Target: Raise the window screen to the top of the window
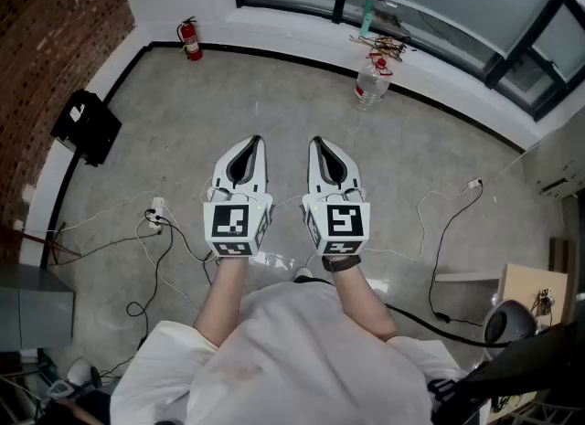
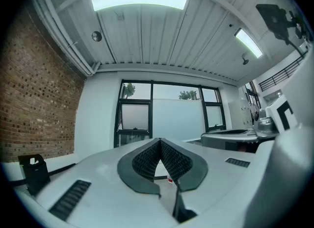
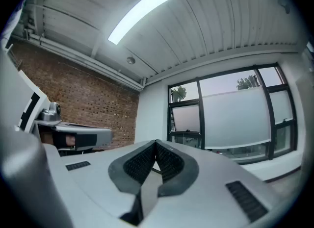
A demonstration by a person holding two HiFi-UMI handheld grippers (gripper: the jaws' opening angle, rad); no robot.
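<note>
Window screen (image 3: 235, 119) is covering the middle pane of the window (image 2: 135, 116), well ahead of both grippers and above their tips, with bare glass showing over its top edge. Left gripper (image 2: 159, 141) and right gripper (image 3: 156, 143) are pointing level toward it side by side, jaws pressed together, gripping nothing.

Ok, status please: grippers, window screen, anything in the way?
Left gripper shut, empty; right gripper shut, empty. Window screen mostly down, not yet touched. Water bottle standing on floor ahead.
</note>
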